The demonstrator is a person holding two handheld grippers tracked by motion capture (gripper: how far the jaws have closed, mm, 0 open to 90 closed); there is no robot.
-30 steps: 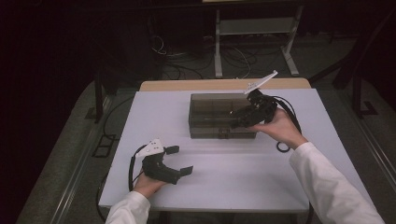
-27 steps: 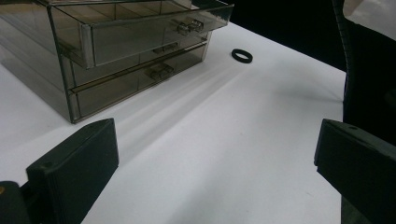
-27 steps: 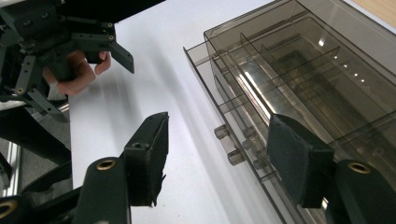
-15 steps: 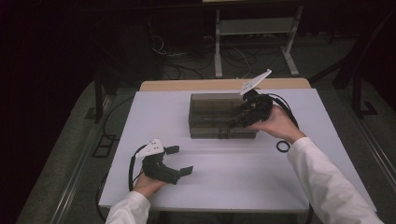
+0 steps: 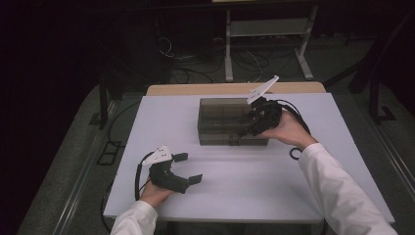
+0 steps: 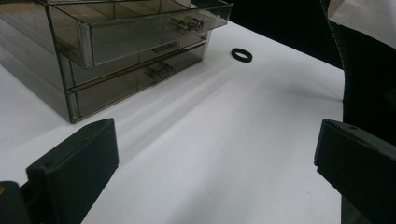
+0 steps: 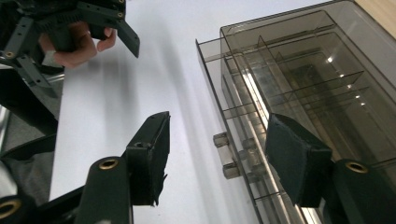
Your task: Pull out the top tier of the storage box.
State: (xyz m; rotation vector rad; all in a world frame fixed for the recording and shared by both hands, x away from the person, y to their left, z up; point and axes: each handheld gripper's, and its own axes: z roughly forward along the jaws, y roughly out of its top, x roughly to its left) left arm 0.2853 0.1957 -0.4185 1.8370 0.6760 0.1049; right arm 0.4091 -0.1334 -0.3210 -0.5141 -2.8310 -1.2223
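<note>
A smoke-tinted clear drawer box (image 5: 220,122) stands at the middle back of the white table (image 5: 244,196). Its top drawer (image 6: 140,32) sticks out a little from the front. My right gripper (image 5: 247,128) hangs over the box's front right and is open. In the right gripper view (image 7: 217,122) one jaw is over the drawer's compartments and the other outside its front wall. The small clear handle (image 7: 220,139) lies between them, untouched. My left gripper (image 5: 188,168) rests near the front left of the table, open and empty (image 6: 215,140).
A small black ring (image 5: 295,153) lies on the table right of the box, beside the right wrist, also seen past the box's lower drawers (image 6: 242,54). Cables and a metal stand (image 5: 266,44) are on the floor behind the table.
The right gripper has shifted slightly to the left along the box's front. The left gripper has stayed where it was.
</note>
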